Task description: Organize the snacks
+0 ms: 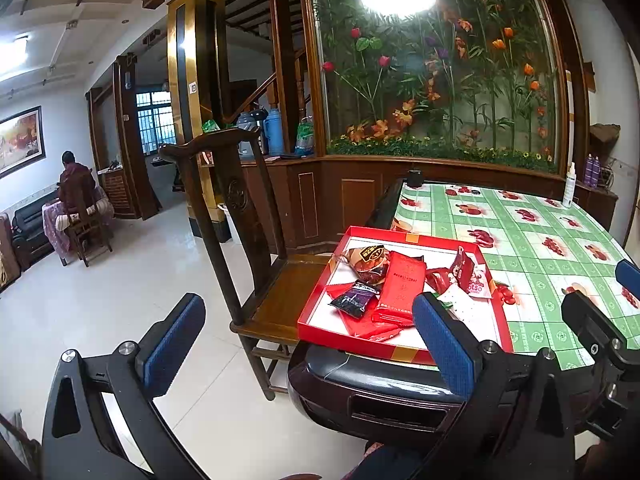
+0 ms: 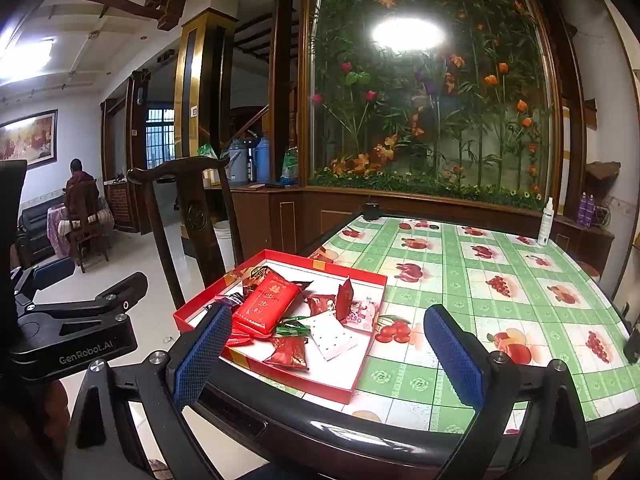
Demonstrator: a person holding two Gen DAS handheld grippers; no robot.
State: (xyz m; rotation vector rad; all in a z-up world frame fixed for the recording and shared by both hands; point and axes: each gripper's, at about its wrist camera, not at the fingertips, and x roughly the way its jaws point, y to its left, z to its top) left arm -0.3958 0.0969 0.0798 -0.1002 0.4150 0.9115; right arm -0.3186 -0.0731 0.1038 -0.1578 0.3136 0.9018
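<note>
Behind the table stands a big glass panel (image 2: 432, 112) full of artificial flowers and green stems, with a bright lamp reflected in it. My table carries a green checked tablecloth (image 2: 500, 264) with printed fruits, and a white spray bottle (image 2: 545, 222) stands at its far right side.

At the near left corner of the table lies a shallow red tray (image 2: 362, 376) with a white floor. Inside it the snacks are mixed together: a long red packet (image 2: 266, 310) with gold characters lies in the middle, a dark purple packet (image 1: 354, 299) is near its left side, a brown round packet (image 1: 366, 262) is at the far side, a white dotted wrapper (image 2: 330, 336) and a pink packet (image 2: 362, 316) lie to the right, and a small red packet (image 2: 289, 354) is close to the near wall.

My left gripper (image 1: 308, 344) is released, its blue pads wide apart, and it hangs before the near edge of the tray, holding nothing. My right gripper (image 2: 330, 360) is also released and empty, with the tray between its pads in the view. A dark wooden chair (image 1: 240, 216) stands left of the table.
</note>
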